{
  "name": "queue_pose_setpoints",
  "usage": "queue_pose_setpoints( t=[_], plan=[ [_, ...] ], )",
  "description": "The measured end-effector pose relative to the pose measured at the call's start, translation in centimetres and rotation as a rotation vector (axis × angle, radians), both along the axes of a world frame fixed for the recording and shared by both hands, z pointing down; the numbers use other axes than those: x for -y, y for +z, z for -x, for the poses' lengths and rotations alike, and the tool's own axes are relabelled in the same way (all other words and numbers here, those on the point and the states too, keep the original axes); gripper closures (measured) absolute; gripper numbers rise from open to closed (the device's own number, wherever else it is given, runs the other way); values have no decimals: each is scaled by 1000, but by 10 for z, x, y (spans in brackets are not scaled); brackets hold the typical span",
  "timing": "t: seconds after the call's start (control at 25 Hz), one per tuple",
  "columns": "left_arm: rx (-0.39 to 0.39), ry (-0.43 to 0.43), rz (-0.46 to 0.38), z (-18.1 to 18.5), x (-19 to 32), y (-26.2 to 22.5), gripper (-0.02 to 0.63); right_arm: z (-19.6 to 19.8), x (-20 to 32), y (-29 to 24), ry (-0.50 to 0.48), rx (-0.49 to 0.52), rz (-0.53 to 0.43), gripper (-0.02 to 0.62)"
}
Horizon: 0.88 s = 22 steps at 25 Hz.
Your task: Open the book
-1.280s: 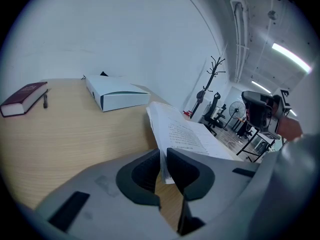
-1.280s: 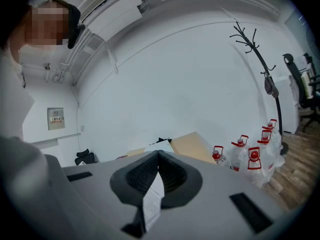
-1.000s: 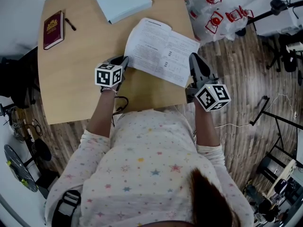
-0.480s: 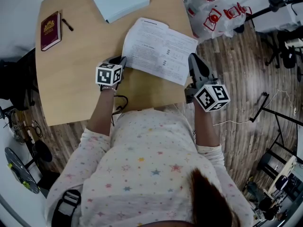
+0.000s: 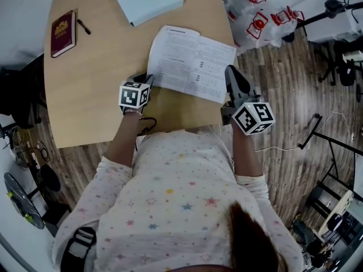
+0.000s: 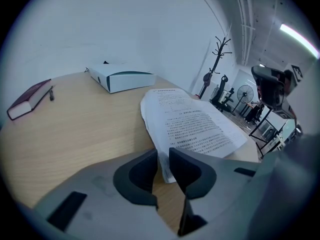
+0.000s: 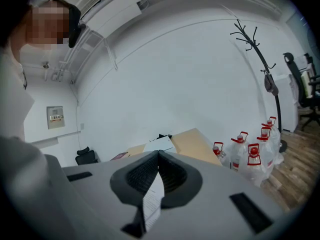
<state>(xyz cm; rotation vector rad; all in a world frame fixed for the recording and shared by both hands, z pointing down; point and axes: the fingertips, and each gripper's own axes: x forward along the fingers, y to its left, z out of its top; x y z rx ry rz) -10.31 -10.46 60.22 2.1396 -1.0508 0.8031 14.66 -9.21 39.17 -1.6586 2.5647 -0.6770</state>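
Our table (image 5: pixel 85 89) carries the book (image 5: pixel 193 61) toward its near right edge. The book lies spread open, print up, with its long axis running left to right between our grippers. It lies just far of both, and each touches it, so neither is nearer. Our left gripper (image 5: pixel 146 79) is pinched on its near-left corner. Our right gripper (image 5: pixel 232 75) is closed on one sheet (image 7: pixel 152 199) at its near-right edge.

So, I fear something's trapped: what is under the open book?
Only the table shows around the open book; beneath its pages all is covered. The left gripper and right gripper pinch its near corners.
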Motion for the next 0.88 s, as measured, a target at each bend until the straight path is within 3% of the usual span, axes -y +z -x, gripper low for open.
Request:
queue_pose_setpoints(
  t=[0.2, 0.88],
  plan=[
    [45, 15, -1, -2, 2, 6, 514, 5, 0, 0, -16, -6, 5, 594],
    [92, -5, -33, 2, 6, 6, 445, 11, 2, 2, -43, -7, 8, 594]
  ],
)
